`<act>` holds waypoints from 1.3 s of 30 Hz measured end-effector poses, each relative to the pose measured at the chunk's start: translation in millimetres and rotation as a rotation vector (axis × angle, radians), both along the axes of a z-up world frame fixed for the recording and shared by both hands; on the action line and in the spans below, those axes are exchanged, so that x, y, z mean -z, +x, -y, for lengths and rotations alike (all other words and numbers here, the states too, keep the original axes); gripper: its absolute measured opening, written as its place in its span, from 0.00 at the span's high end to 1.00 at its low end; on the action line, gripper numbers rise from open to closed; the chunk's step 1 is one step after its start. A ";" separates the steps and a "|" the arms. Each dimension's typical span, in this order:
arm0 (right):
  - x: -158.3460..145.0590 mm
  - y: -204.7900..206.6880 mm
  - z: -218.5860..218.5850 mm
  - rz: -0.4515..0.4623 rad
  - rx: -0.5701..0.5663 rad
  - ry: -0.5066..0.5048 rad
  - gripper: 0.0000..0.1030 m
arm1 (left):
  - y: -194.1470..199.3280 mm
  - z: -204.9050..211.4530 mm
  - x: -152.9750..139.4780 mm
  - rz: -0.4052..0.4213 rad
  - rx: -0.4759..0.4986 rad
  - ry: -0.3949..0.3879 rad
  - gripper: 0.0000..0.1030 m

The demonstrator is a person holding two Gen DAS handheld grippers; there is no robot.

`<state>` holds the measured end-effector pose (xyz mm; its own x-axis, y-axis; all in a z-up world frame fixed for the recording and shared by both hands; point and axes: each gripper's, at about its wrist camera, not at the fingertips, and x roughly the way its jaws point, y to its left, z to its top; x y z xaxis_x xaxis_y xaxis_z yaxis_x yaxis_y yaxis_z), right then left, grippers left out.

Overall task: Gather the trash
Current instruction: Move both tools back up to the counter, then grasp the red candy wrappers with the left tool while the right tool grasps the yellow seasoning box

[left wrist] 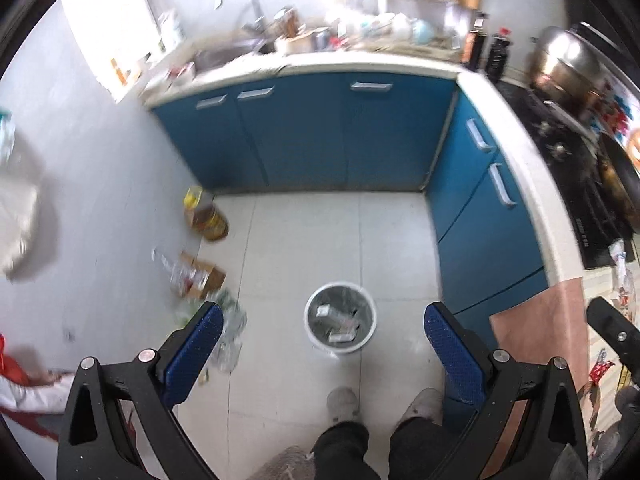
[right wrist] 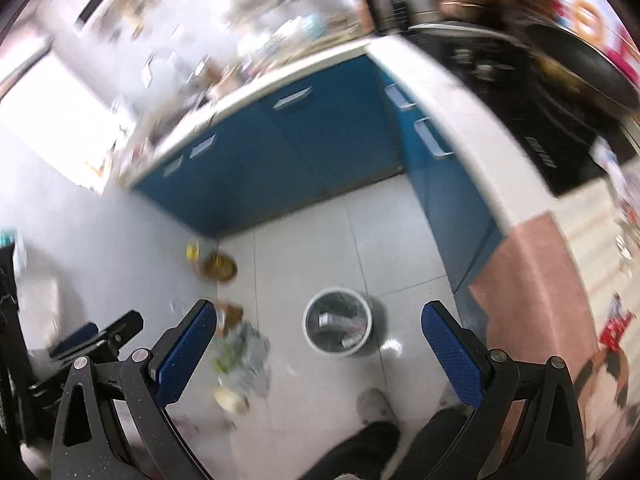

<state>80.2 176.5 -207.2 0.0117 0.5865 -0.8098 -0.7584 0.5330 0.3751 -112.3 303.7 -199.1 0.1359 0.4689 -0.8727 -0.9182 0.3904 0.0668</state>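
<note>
Kitchen floor of pale square tiles, seen from above, with blue cabinets (left wrist: 304, 132) wrapping the far side and the right.

A small round wastebasket (left wrist: 340, 317) with a white rim stands at the centre of the floor, just beyond the person's grey shoes (left wrist: 343, 404). It already holds a few scraps that look like paper or wrappers.

The left gripper (left wrist: 324, 330) hangs high over the bin, its blue, finely dimpled pads spread wide with nothing between them. The right gripper (right wrist: 319, 330) hovers the same way, also spread and empty.

Loose trash lies at about nine to ten o'clock from the bin, along the wall: a crumpled heap of clear plastic bags (left wrist: 230, 330), a flattened brown cardboard box (left wrist: 202, 276) and what seems a clear bottle (left wrist: 170, 264). Farther off at eleven o'clock stands a large amber oil jug (left wrist: 208, 216) with a yellow cap.

The plastic heap looks feather-light, soft and slippery; it would probably handle best pinched at a bunched fold rather than a single film. The cardboard looks light and stiff, best taken by an edge. Blur hides finer detail on the cluttered countertop.
</note>
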 end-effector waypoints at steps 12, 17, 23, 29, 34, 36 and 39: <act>-5.2 214.0 204.7 0.020 0.494 -0.072 0.00 | 280.0 118.0 6.9 -0.044 0.448 -0.108 0.00; 22.3 287.3 301.3 0.000 0.657 -0.203 0.00 | 368.0 206.2 70.6 -0.129 0.678 -0.313 0.01; 78.2 340.9 368.1 -0.036 0.682 -0.393 0.00 | 421.2 280.1 154.3 -0.302 0.842 -0.492 0.19; 120.9 356.9 368.4 -0.018 0.585 -0.523 0.00 | 439.4 295.0 173.4 -0.342 0.875 -0.470 0.64; 147.5 364.7 348.8 0.006 0.513 -0.587 0.00 | 439.1 282.2 165.9 -0.303 0.844 -0.479 0.94; 157.3 366.5 341.7 0.019 0.489 -0.612 0.00 | 436.5 278.9 163.1 -0.306 0.845 -0.455 0.95; 165.2 367.5 334.4 0.036 0.476 -0.628 0.01 | 432.4 280.5 163.1 -0.308 0.848 -0.438 0.96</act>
<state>447.8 -157.9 -372.4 0.1787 -0.0554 -0.9823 -0.4011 0.9076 -0.1242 320.0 23.2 -362.2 0.0156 -0.0493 -0.9987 -0.2918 0.9551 -0.0517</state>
